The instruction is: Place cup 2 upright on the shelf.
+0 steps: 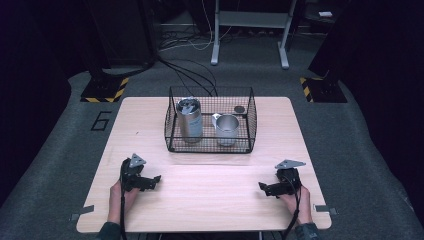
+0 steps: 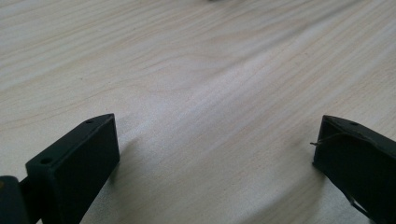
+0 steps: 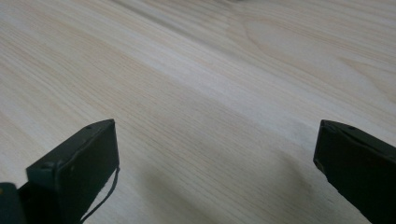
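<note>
We hold the left gripper (image 1: 154, 180) in the lower left of the high view, low over the pale wooden counter (image 1: 210, 200), jaws pointing toward the frame centre. In the left gripper view its two black jaws stand wide apart, with bare wood grain between them and nothing held. We hold the right gripper (image 1: 263, 187) in the lower right of the high view, its jaws pointing toward the frame centre as well; the right gripper view likewise shows them spread wide over bare wood, empty.

The black wire mesh basket (image 1: 172, 127) sits at the upper centre of the counter, well apart from both grippers. Inside it, at its left, a tall brushed-steel tumbler with a shiny lid (image 1: 189, 120) stands upright. Just beside it, at the basket's right, a shorter silver metal mug with a handle (image 1: 227, 128) stands upright, mouth up. A small dark round object (image 1: 240, 109) lies at the basket's upper right corner; we cannot tell what it is.
</note>
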